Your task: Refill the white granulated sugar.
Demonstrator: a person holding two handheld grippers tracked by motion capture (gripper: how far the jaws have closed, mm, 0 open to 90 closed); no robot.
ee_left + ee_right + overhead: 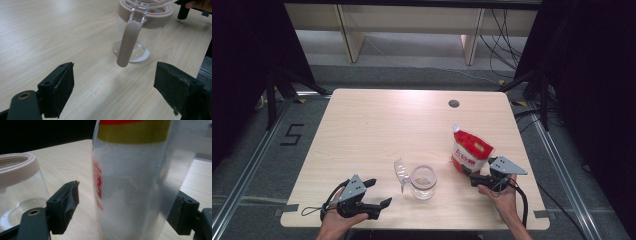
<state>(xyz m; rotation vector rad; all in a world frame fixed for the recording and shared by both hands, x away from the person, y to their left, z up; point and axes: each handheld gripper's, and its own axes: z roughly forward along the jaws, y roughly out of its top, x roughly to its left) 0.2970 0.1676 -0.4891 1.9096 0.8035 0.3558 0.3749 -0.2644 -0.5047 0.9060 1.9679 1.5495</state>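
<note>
A wooden table [377,130] was seen from above, with two hand-held grippers near its front edge. The left gripper [378,194] was held close to the front-left part of the table, its jaws spread wide apart and nothing between them; in the left gripper view the same gripper [113,86] was pointed at a clear glass jar [140,32], which stood a little beyond the jaws, apart from them. The jar [423,182] was placed near the front edge, roughly midway between the two grippers, and a little white powder was visible at its bottom. A pinkish collar ran round its mouth, and its clear lid [400,172] was flipped open toward the left side (a pinkish clasp [128,42] was seen hanging down the jar's wall).

A red, yellow and white bag [470,150] was standing upright toward the front-right part of the table, just right of the jar. The right gripper [475,178] was held at the bag's lower front. In the right gripper view its jaws were set on either side of the bag [130,190], still spread; whether the pads were touching the bag could not be told. White granules were seen through the bag's clear lower part.
</note>
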